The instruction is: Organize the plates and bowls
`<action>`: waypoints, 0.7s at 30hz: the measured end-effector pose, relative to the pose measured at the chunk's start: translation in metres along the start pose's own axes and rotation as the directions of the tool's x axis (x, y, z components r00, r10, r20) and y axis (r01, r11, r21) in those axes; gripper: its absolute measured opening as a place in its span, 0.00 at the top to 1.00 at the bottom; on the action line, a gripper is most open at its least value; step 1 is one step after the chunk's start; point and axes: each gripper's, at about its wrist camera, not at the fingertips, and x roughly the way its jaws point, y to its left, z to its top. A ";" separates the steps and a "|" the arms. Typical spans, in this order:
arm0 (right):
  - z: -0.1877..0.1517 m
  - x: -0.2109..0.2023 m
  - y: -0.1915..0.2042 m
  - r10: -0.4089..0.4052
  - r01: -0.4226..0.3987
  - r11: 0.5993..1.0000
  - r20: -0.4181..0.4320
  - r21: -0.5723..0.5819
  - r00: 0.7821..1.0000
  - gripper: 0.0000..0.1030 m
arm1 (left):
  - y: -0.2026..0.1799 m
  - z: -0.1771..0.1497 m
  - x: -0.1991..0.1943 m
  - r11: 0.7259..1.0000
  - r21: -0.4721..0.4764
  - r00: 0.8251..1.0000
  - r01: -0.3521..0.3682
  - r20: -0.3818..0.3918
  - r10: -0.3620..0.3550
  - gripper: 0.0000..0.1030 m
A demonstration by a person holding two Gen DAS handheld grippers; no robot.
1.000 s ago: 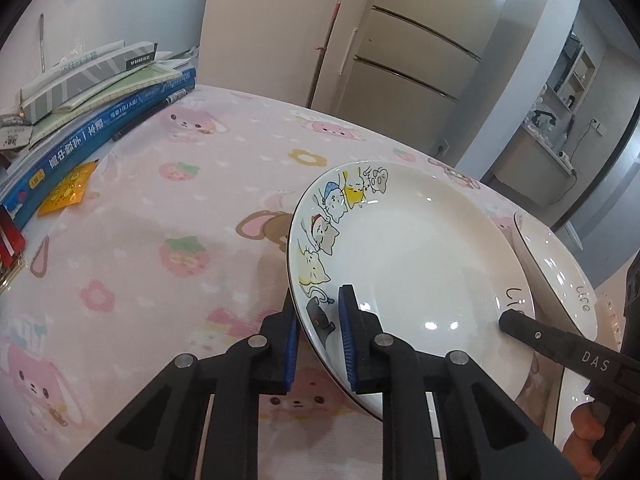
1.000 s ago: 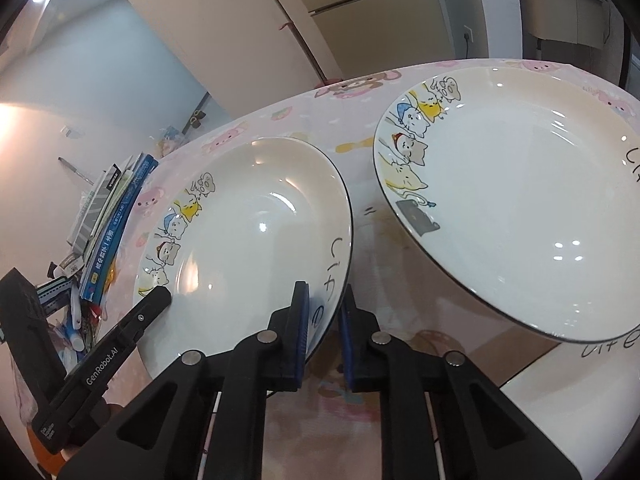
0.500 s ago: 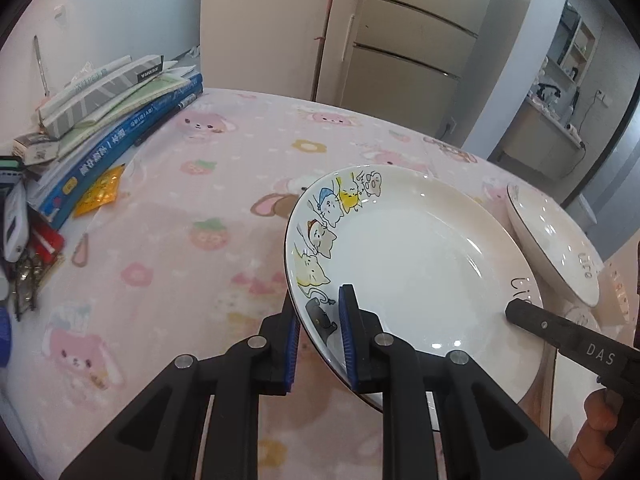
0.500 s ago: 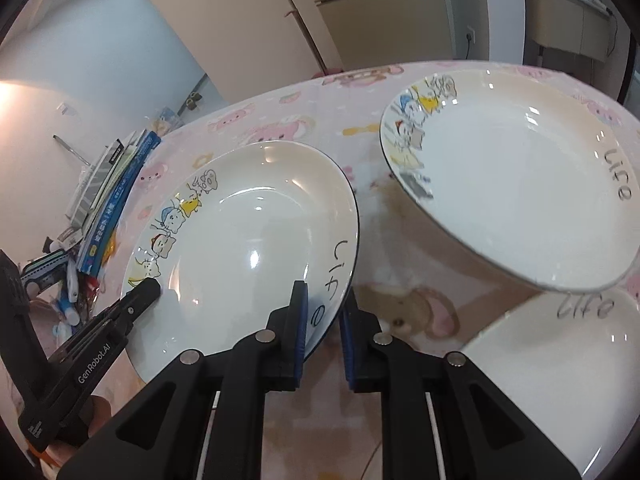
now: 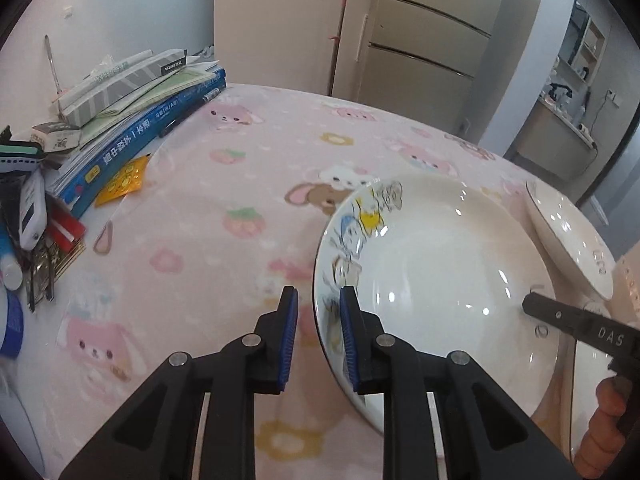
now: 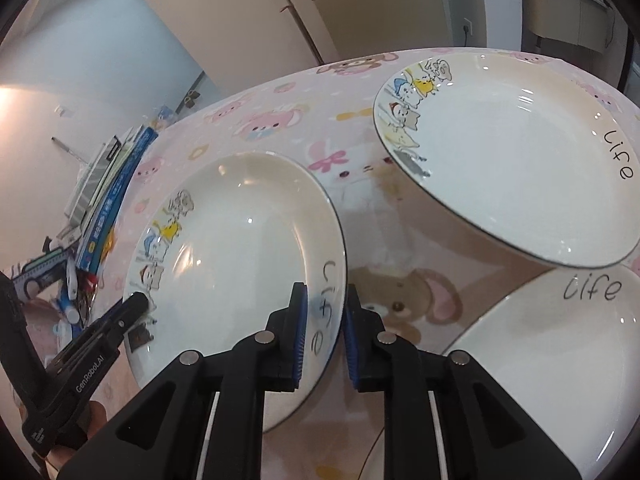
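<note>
A white plate (image 5: 440, 280) with cartoon cats and "life" on its rim lies tilted low over the pink cloth. My left gripper (image 5: 318, 320) straddles its cartoon edge; a strip of cloth shows between the outer pad and the rim, so the jaws stand loose. My right gripper (image 6: 325, 320) straddles the opposite "life" edge of the same plate (image 6: 240, 240) and its jaws are opening. A second matching plate (image 6: 512, 160) leans on a third plate (image 6: 560, 340) at the right.
The pink cartoon tablecloth (image 5: 240, 200) covers the table. A stack of books (image 5: 132, 120) and small clutter (image 5: 32, 220) line the left edge. A fridge (image 5: 420, 48) stands behind the table. Fingers of a hand (image 5: 604, 420) show at the right.
Both pairs of jaws have widened a little around the plate's rim. The left view has drawn back and up, showing more table. The plate now looks blurred in it.
</note>
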 end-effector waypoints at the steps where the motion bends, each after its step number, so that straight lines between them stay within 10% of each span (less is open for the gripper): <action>1: 0.002 0.000 0.000 -0.016 0.016 1.000 0.014 -0.001 1.000 0.83 | 0.002 0.003 0.003 1.000 -0.007 1.000 0.010 -0.006 -0.010 0.79; 21: 0.010 -0.040 0.018 -0.034 0.048 0.991 0.110 -0.127 0.993 0.89 | -0.002 0.010 -0.025 0.997 0.008 0.994 0.079 0.078 -0.079 0.84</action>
